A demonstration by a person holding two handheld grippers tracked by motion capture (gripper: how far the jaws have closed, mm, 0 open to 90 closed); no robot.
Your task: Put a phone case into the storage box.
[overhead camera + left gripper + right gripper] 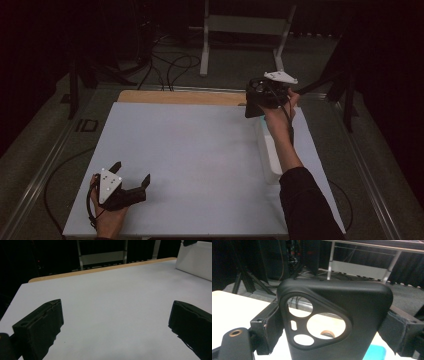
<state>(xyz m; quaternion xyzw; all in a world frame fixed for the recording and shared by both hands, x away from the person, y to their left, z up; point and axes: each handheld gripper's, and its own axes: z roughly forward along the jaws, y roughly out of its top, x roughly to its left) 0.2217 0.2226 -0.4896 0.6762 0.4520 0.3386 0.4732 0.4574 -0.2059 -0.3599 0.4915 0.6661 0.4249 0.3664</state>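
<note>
A black phone case (362,312) with round camera cut-outs stands upright between the jaws of my right gripper (334,325), which is shut on its two long sides. In the high view that right gripper (258,98) is raised at the table's far right, with the phone case (251,108) hanging over the far end of a white bin (270,150). My left gripper (132,172) rests low near the front left corner of the table. The left gripper (117,303) has its jaws wide apart, with nothing between them.
The white table top (200,150) has a wooden strip (180,96) along its far edge. The white bin (195,260) lies along the right side. Something blue (374,352) shows below the case. A metal stand (240,25) and cables sit on the dark floor behind.
</note>
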